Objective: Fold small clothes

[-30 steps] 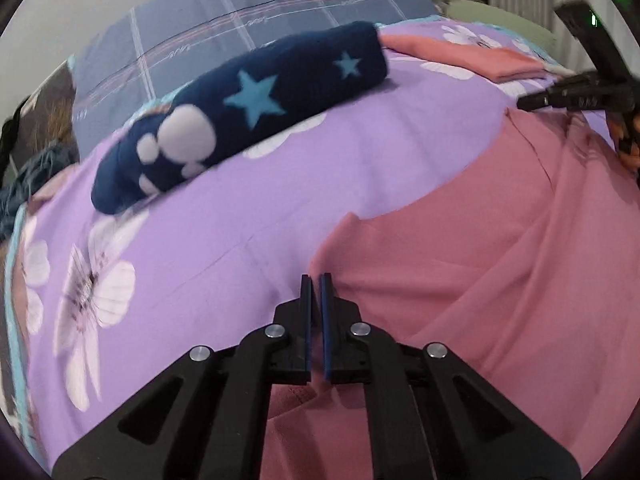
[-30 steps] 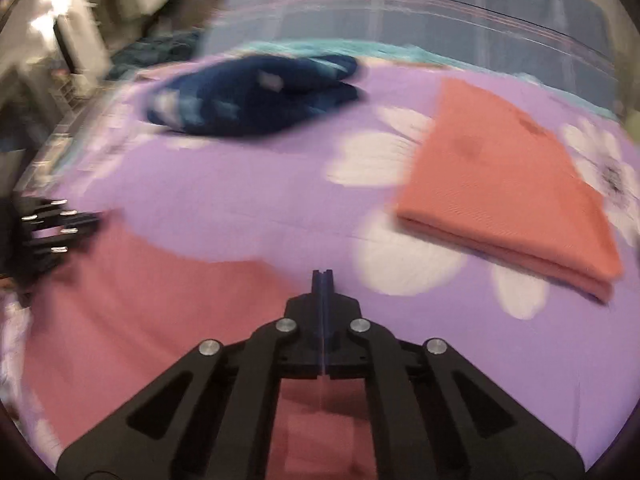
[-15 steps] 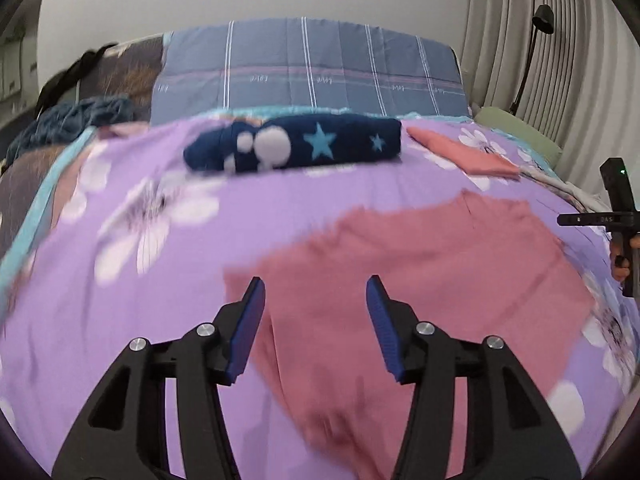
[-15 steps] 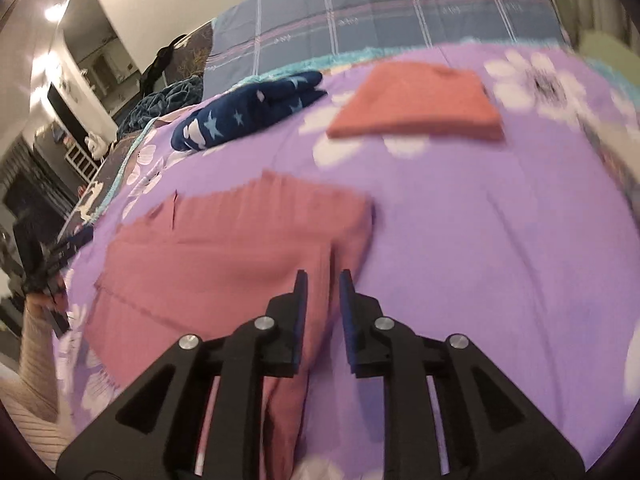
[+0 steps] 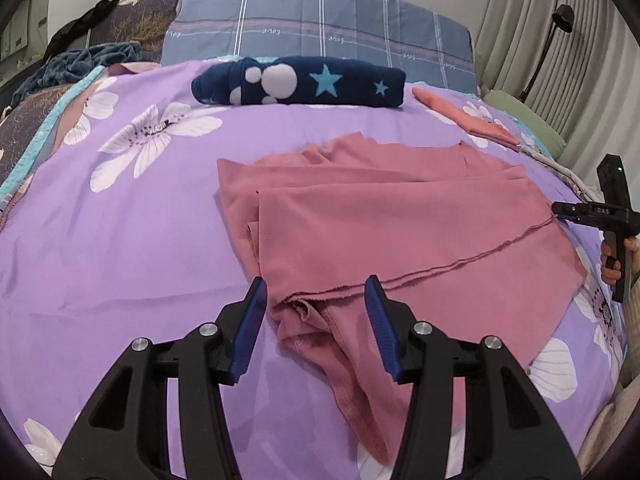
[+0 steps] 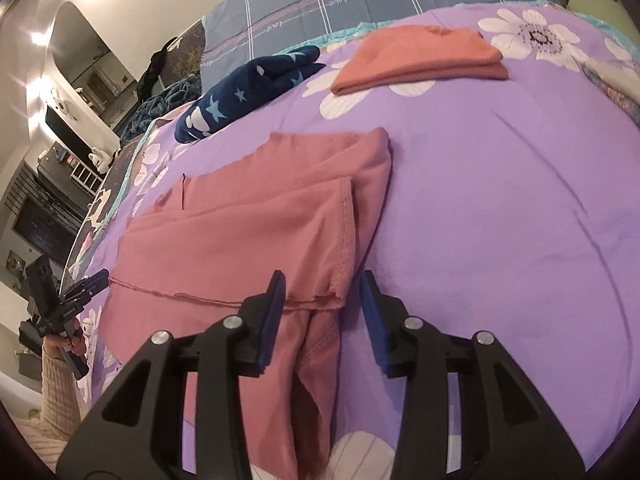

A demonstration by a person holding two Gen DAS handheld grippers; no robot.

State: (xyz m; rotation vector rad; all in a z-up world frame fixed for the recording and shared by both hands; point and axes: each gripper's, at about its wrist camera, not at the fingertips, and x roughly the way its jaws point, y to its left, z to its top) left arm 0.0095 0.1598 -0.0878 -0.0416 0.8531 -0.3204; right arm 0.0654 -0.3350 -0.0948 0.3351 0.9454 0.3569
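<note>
A dusty pink garment [image 5: 380, 216] lies spread on the purple flowered bedsheet [image 5: 120, 240], its top layer folded over with a raw hem across the front. It also shows in the right wrist view [image 6: 240, 240]. My left gripper [image 5: 316, 300] is open and empty, just above the garment's near left corner. My right gripper [image 6: 322, 292] is open and empty over the near right corner of the folded layer. Each gripper shows small at the edge of the other's view.
A navy rolled blanket with stars [image 5: 300, 84] lies at the back of the bed. A folded orange garment [image 6: 420, 60] sits at the back right. A grey plaid pillow [image 5: 320, 36] is behind them. Curtains and a lamp [image 5: 560, 24] stand at right.
Both grippers were shut on the pink garment a second ago. They have opened, let it go and pulled back; the garment now lies folded over on the bed.
</note>
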